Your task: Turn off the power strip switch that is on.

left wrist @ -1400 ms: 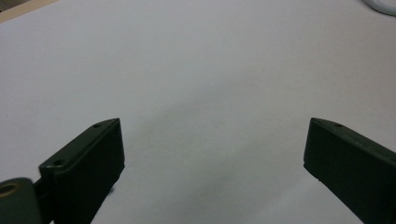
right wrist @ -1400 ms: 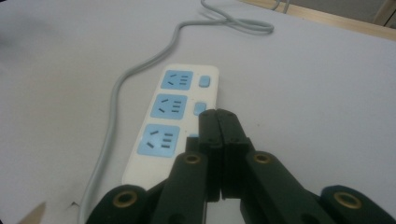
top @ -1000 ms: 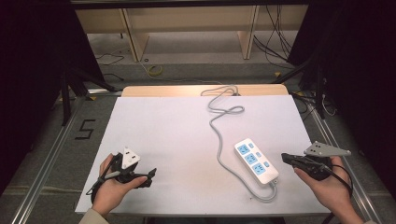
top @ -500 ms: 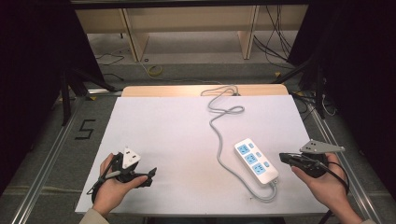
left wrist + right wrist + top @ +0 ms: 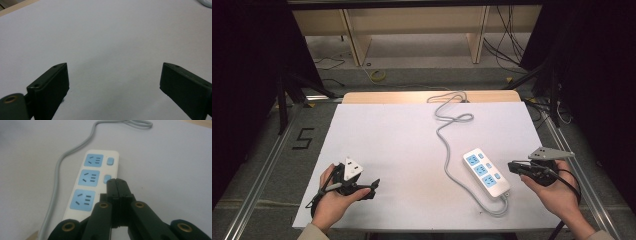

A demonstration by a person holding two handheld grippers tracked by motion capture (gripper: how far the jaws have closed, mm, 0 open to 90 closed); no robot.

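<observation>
Our right claw (image 5: 513, 166) is pressed fully shut with nothing between its jaws, and its closed tip hangs just beside the strip (image 5: 486, 173), a white power strip with three blue sockets. In the right claw's own view the tip (image 5: 116, 182) sits right at the strip's (image 5: 85, 192) middle switch (image 5: 107, 178), one of the small blue buttons along the edge nearest that claw; we cannot tell whether it touches yet.

Our left claw (image 5: 373, 184) rests on the bench (image 5: 392, 135) well away from the strip, on the far side from the right claw. Its jaws stand wide apart and hold nothing; between them its own view shows bare white bench (image 5: 112, 50).

Compared with a second ago, the right claw has crept a little closer to the strip, while the left one has stayed put. The strip and its grey cord (image 5: 443, 135), which snakes away from the strip to the far edge of the bench, have not shifted. We judge that the right claw is lining up to press a switch with its shut tip, and that the press itself is not yet made.

There are no containers on the bench.
</observation>
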